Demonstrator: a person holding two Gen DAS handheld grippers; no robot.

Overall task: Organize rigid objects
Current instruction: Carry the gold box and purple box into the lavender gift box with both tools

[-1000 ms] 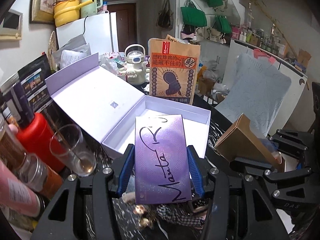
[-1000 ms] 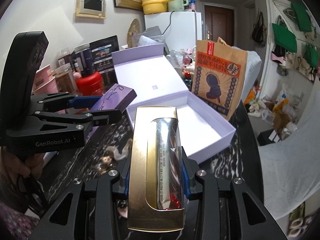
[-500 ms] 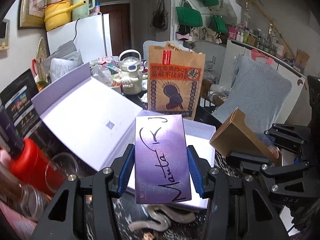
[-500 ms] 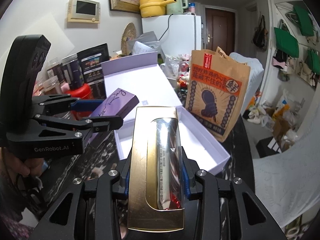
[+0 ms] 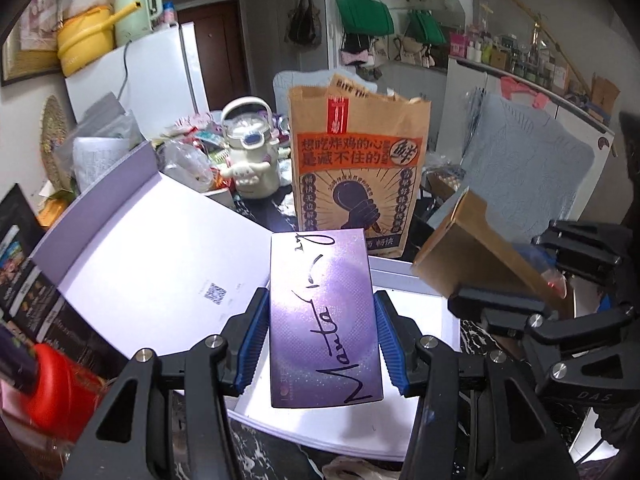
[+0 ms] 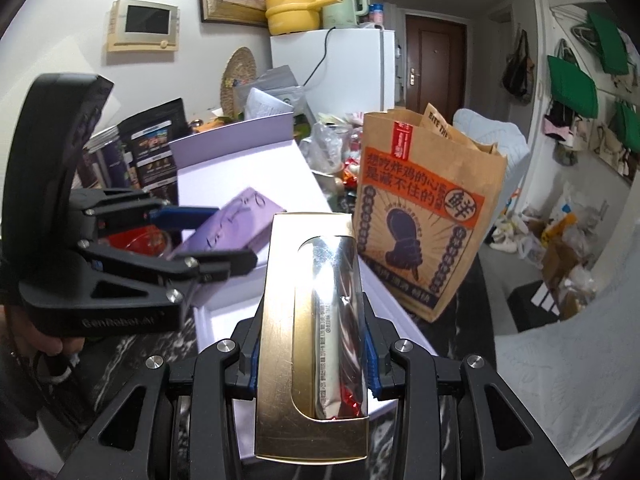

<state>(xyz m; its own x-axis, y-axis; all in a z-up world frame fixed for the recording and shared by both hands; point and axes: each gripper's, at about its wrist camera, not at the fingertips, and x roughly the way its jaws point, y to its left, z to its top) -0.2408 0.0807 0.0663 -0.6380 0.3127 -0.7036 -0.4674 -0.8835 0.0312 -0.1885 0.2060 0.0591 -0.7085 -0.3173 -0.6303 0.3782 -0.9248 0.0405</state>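
The left gripper (image 5: pixel 322 338) is clamped on a purple box (image 5: pixel 323 320) with handwritten-style black lettering; both blue pads (image 5: pixel 253 344) press against its long sides. In the left wrist view the purple box hangs over the tray of an open white gift box (image 5: pixel 416 280), whose hinged lid (image 5: pixel 160 264) lies back to the left, white inside with a lilac edge. From the right wrist view the same box tilts out of the left gripper's fingers above the tray's left part, and a hand (image 6: pixel 44 340) grips that tool's handle at the lower left.

The right gripper (image 6: pixel 312 364) is clamped on a gold box (image 6: pixel 280 340) with a cut-out window showing a silvery foil packet (image 6: pixel 336 312) inside; the blue pads bear on both of its sides. The gold box is held over the near end of the white tray. In the left wrist view it appears at the right, just beside the tray's right rim.

Behind the tray stands a brown paper bag (image 5: pixel 358 168) printed in orange and black, upright, close to the tray's far edge. A white kettle-shaped pot (image 5: pixel 250 160) sits further back among clutter. A red container (image 5: pixel 52 396) stands at the lower left, blurred. A white fridge (image 6: pixel 340 68) carries a yellow pot (image 6: pixel 294 10) and a pale green kettle (image 6: pixel 340 0) on top. The table (image 5: pixel 256 456) is dark with white marbling.
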